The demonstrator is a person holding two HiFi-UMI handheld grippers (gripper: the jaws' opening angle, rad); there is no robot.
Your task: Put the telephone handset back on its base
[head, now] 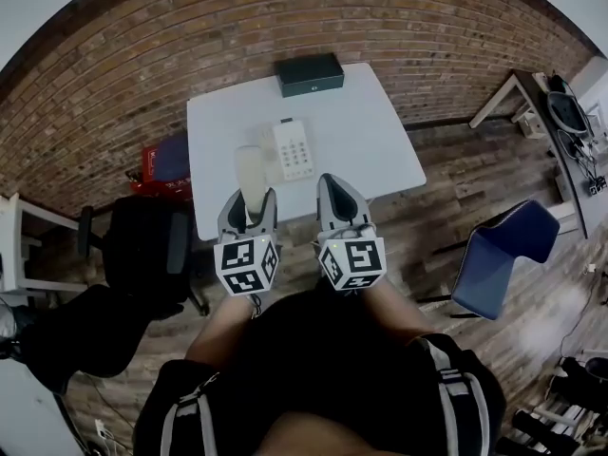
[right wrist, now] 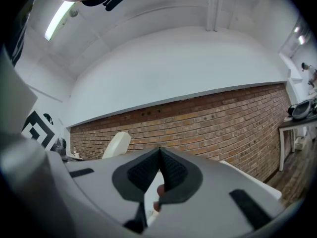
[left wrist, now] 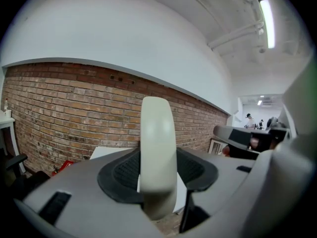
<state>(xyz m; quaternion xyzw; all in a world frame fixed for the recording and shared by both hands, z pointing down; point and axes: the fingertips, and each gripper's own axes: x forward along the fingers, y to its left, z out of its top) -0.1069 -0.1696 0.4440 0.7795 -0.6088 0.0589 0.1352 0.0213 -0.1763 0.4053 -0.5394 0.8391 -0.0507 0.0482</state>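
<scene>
The left gripper was clamped on the cream handset, which stood upright over the near part of the white table, just left of the base. Held by one end, it could, I judged, swing or slip on the way down and land crooked, or nudge the base (nothing steadied it). The right gripper was closed and empty. Counted: one handset, one base, one dark box, two grippers.
</scene>
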